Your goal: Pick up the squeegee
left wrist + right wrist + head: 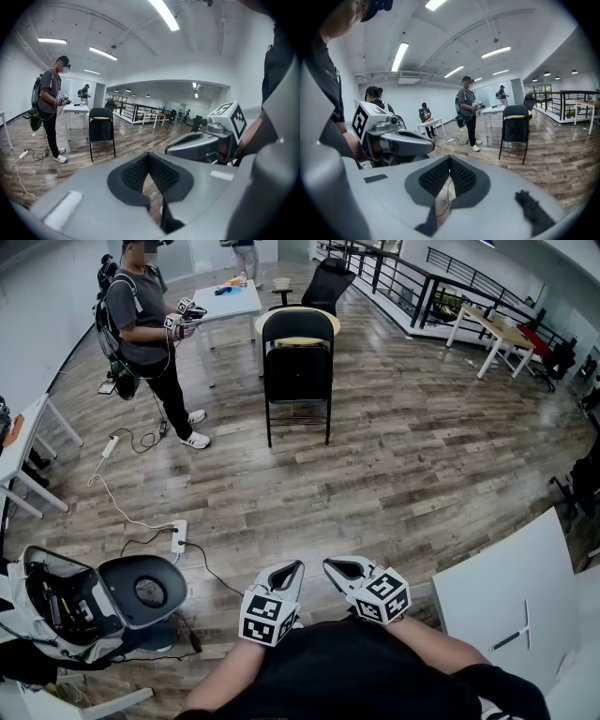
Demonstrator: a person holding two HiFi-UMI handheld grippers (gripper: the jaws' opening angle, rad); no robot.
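On the white tabletop (487, 592) at the lower right lies a small T-shaped tool (518, 630) with a pale bar and a dark handle; it may be the squeegee, but it is too small to be sure. Both grippers are held close to my body, well left of it. My left gripper (292, 567) is shut and holds nothing, as its own view shows (149, 155). My right gripper (334, 565) is right beside it, also shut and empty (450, 158). Each gripper appears in the other's view: the right gripper body (199, 143) and the left gripper body (398, 139).
A black folding chair (297, 371) stands ahead on the wood floor. Another person (141, 324) with grippers stands by a white table (228, 302) at the back left. A power strip (178, 536) with cables and an open grey case (94, 601) lie at the lower left.
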